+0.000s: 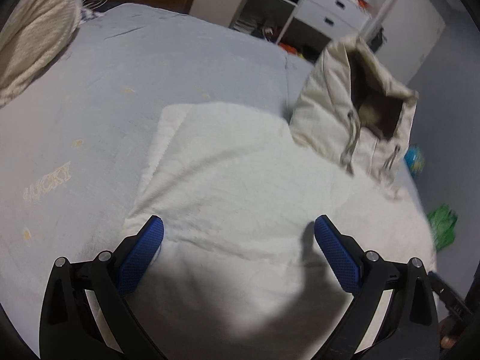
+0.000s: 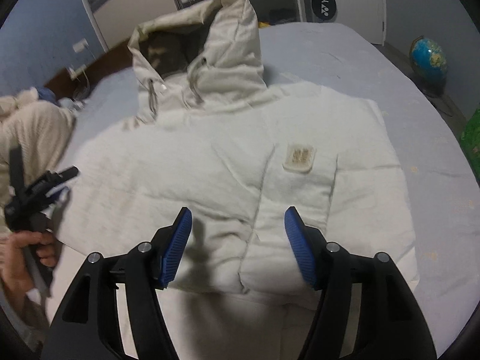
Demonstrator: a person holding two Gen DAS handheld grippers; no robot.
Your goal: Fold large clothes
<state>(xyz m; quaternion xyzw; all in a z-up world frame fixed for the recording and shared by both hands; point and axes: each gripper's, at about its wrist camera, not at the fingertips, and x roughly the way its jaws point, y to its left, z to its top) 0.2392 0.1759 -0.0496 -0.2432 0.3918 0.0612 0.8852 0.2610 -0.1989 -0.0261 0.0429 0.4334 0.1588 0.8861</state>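
A cream padded hooded jacket (image 2: pixel 216 156) lies front up on the pale blue bed, sleeves folded in, a small patch (image 2: pixel 299 157) on its chest. Its hood (image 2: pixel 207 54) stands up at the far end. My right gripper (image 2: pixel 237 219) hovers open over the jacket's lower front, nothing between its blue pads. In the left wrist view the jacket (image 1: pixel 240 180) fills the near bed and the hood (image 1: pixel 360 102) sits at the right. My left gripper (image 1: pixel 238 228) is open above the jacket's near left part. The left gripper (image 2: pixel 45 198) also shows in a hand at the left edge.
The blue bed sheet (image 1: pixel 120 90) stretches to the far left. A cream knitted garment (image 1: pixel 33 30) lies by the headboard. White drawers (image 1: pixel 333 9) and shelves stand beyond the bed. A globe (image 2: pixel 429 60) and a green bag (image 1: pixel 442 225) sit on the floor at the right.
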